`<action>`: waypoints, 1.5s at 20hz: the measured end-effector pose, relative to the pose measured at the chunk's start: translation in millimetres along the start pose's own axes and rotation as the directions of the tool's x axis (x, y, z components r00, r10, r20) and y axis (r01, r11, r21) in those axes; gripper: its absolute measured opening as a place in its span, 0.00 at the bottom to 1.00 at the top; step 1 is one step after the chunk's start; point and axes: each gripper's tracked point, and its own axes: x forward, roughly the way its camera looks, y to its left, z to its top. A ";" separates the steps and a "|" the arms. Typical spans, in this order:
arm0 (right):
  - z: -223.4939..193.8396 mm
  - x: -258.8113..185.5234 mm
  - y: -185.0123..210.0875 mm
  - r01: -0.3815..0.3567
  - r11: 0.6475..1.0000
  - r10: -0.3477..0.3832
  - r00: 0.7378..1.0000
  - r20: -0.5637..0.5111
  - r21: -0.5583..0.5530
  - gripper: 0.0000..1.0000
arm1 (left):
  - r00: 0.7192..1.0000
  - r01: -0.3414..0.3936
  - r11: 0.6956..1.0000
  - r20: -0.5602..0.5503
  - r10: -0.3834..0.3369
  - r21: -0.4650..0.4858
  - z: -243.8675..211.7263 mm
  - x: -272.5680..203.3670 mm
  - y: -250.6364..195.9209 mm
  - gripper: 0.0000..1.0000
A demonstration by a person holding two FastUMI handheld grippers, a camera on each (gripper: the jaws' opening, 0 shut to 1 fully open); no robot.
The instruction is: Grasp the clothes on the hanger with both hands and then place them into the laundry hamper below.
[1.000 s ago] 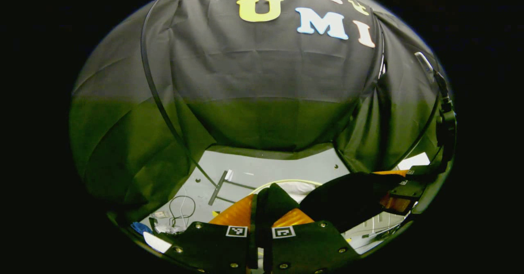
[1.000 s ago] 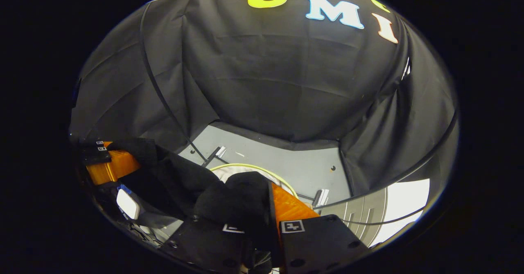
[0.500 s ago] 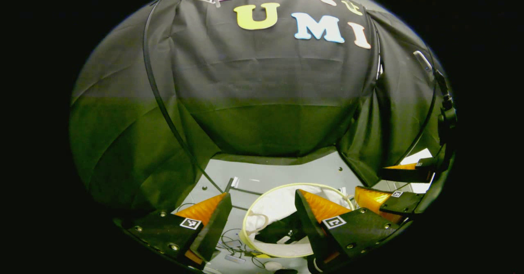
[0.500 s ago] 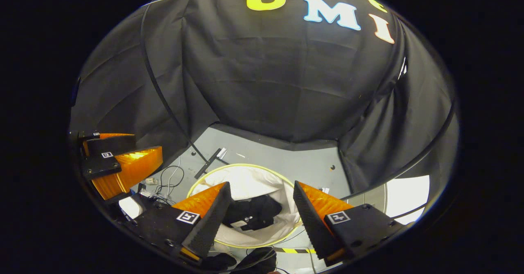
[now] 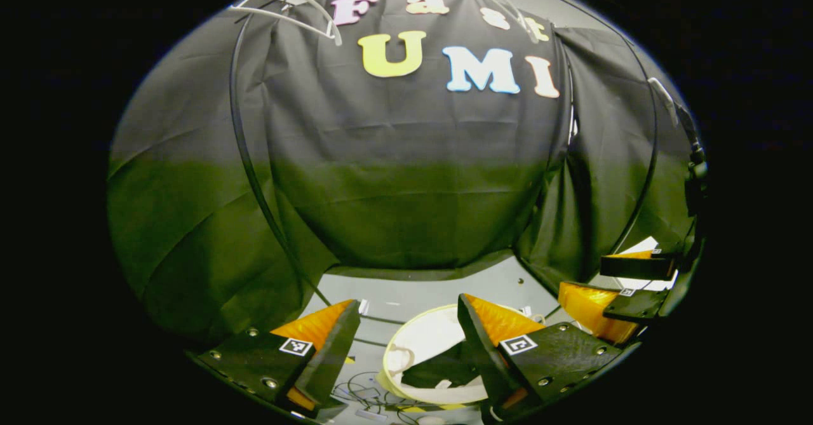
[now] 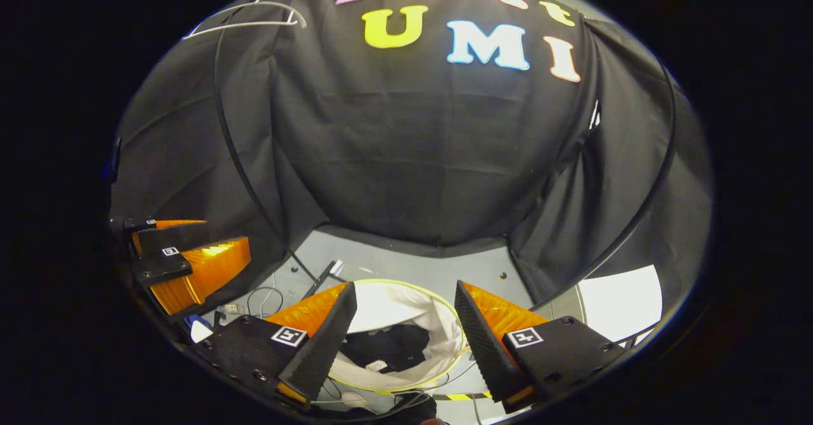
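A dark garment [image 6: 387, 345] lies crumpled inside the round white laundry hamper [image 6: 438, 314] on the floor. In the left gripper view the same garment [image 5: 438, 369] lies low in the hamper [image 5: 425, 336]. My left gripper [image 5: 406, 342] is open above the hamper with nothing between its fingers. My right gripper [image 6: 403, 330] is open too, directly over the hamper. Each view catches the other one at its edge: the right gripper [image 5: 625, 288] at the right, the left gripper [image 6: 184, 263] at the left. An empty white hanger [image 5: 289, 7] hangs high at the upper left.
A thin black curved pole [image 6: 241, 158] runs down the booth's dark cloth to the grey floor [image 6: 413, 266]. Loose cables [image 6: 260, 298] and small bits lie on the floor left of the hamper. A yellow-black tape strip [image 6: 467, 397] lies in front of the hamper.
A second ago both grippers were shut on the dark garment. They opened, the garment dropped into the hamper, and both views have since tilted upward, with the hamper lower in frame.
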 end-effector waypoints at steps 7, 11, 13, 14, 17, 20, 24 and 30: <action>67.7 -64.3 -24.2 0.013 0.998 -0.024 0.986 0.167 0.065 0.98 | 0.986 0.022 1.000 0.163 -0.024 0.010 83.4 -60.5 3.3 0.91; 105.9 -113.2 -52.9 0.018 0.996 -0.041 0.959 0.282 0.084 0.98 | 0.965 0.024 1.000 0.261 -0.026 0.013 143.8 -107.2 -4.4 0.91; 133.2 -141.3 -71.6 0.020 0.995 -0.054 0.932 0.359 0.098 0.98 | 0.950 0.027 1.000 0.312 -0.031 0.016 169.8 -126.8 -8.5 0.91; 146.2 -157.8 -82.2 0.027 0.995 -0.063 0.917 0.395 0.098 0.97 | 0.941 0.033 0.999 0.338 -0.037 0.018 185.0 -141.7 -13.6 0.91; 168.3 -207.0 -109.0 0.068 0.994 -0.101 0.871 0.481 0.084 0.98 | 0.911 0.046 0.999 0.409 -0.050 0.019 226.7 -184.7 -27.7 0.90; 185.2 -259.0 -127.2 0.087 0.993 -0.119 0.823 0.555 0.083 0.97 | 0.889 0.076 0.997 0.452 -0.073 0.012 251.1 -213.4 -39.2 0.90; 195.2 -311.0 -154.9 0.127 0.985 -0.174 0.769 0.615 0.119 0.97 | 0.863 0.048 0.998 0.503 -0.056 0.029 267.4 -267.3 -33.7 0.90; 175.4 -350.3 -177.6 0.208 0.968 -0.250 0.725 0.642 0.142 0.97 | 0.811 -0.004 0.999 0.585 -0.024 0.047 293.6 -315.0 -31.0 0.90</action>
